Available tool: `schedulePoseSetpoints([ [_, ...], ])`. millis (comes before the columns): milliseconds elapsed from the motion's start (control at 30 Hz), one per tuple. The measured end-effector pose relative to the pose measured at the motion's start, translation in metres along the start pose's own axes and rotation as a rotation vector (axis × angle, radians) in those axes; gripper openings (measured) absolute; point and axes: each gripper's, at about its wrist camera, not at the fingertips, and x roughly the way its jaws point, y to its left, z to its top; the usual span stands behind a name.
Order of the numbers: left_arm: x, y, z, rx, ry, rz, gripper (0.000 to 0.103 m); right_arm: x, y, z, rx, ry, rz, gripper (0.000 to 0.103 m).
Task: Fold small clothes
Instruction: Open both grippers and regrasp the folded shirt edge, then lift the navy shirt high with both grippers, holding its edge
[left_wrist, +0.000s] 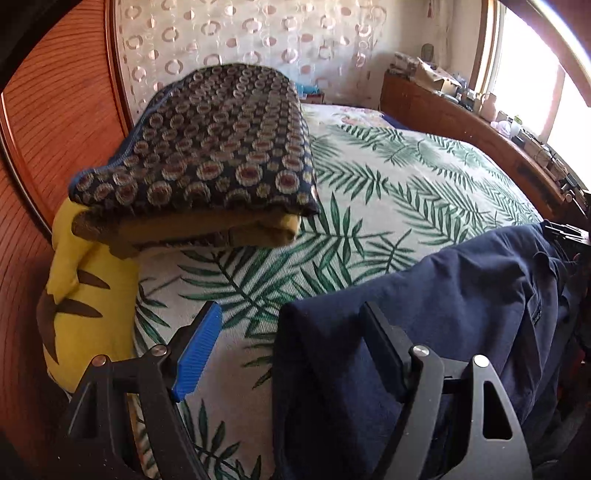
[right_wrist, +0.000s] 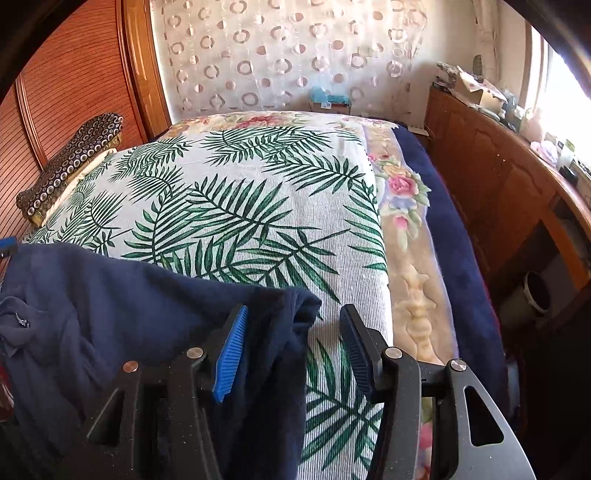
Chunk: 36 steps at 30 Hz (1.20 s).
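Note:
A navy blue garment (left_wrist: 461, 295) lies spread on the near side of the palm-leaf bedspread (left_wrist: 369, 184). My left gripper (left_wrist: 291, 343) stands open over its left corner. The cloth covers the right finger, and the blue left pad (left_wrist: 199, 347) is bare over the bedspread. In the right wrist view the same navy garment (right_wrist: 129, 302) fills the lower left. My right gripper (right_wrist: 293, 349) is open, with the garment's right edge hanging loose between its fingers, next to the blue left pad (right_wrist: 231, 350). The right pad (right_wrist: 356, 347) touches nothing.
A pile of folded clothes, topped by a dark circle-patterned piece (left_wrist: 207, 147), sits at the bed's left side by a yellow cushion (left_wrist: 85, 295) and a wooden wardrobe (left_wrist: 55, 110). A cluttered wooden sideboard (right_wrist: 498, 184) runs along the right. The palm-leaf bedspread (right_wrist: 258, 184) stretches beyond the garment.

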Motion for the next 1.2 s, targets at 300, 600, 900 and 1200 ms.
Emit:
schedulePoseSetpoints([
  [300, 0.008, -0.011, -0.013, 0.006, 0.039, -0.017, 0.076, 0.004, 0.014, -0.001, -0.066, 0.011, 0.044, 0.054],
  [600, -0.02, -0.026, -0.011, 0.026, -0.006, -0.118, 0.01, -0.009, 0.012, -0.004, -0.035, -0.021, 0.19, 0.008],
  [900, -0.163, -0.058, -0.001, 0.055, -0.322, -0.189, 0.009, -0.136, 0.016, -0.003, -0.069, -0.253, 0.104, 0.006],
  [1200, -0.271, -0.061, 0.018, 0.048, -0.594, -0.227, 0.009, -0.269, 0.032, 0.004, -0.154, -0.47, 0.049, 0.006],
])
